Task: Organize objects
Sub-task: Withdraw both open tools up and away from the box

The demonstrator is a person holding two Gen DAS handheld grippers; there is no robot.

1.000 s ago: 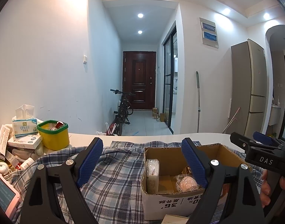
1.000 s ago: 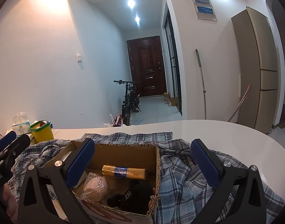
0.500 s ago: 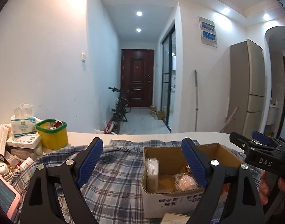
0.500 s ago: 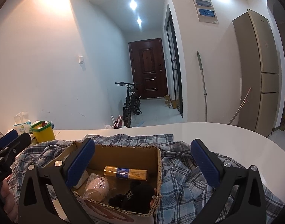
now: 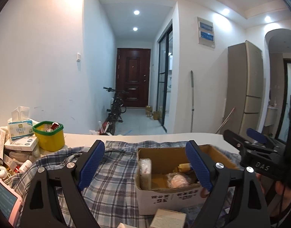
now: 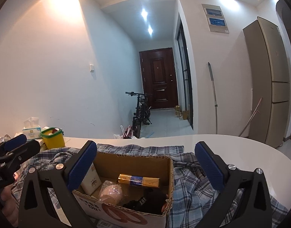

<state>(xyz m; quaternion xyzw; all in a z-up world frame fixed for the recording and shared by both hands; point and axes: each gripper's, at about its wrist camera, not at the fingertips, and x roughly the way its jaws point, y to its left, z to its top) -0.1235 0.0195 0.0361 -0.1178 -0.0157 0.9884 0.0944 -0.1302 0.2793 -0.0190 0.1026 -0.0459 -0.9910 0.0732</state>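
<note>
Cardboard box (image 6: 126, 209) sits on our plaid shirt (image 5: 111, 172), already holding a gold tube (image 6: 138, 180). Left gripper (image 5: 145, 165) is opening with nothing gripped, right gripper (image 6: 145, 165) wide and empty beside the box, probably between picks.

Pink-cased tablet (image 5: 4, 203) running off the left edge. Small carton (image 5: 169, 218) getting cut by the bottom edge. Dark item (image 6: 145, 201) in cardboard box (image 6: 126, 214): lying too shadowed to identify.
</note>
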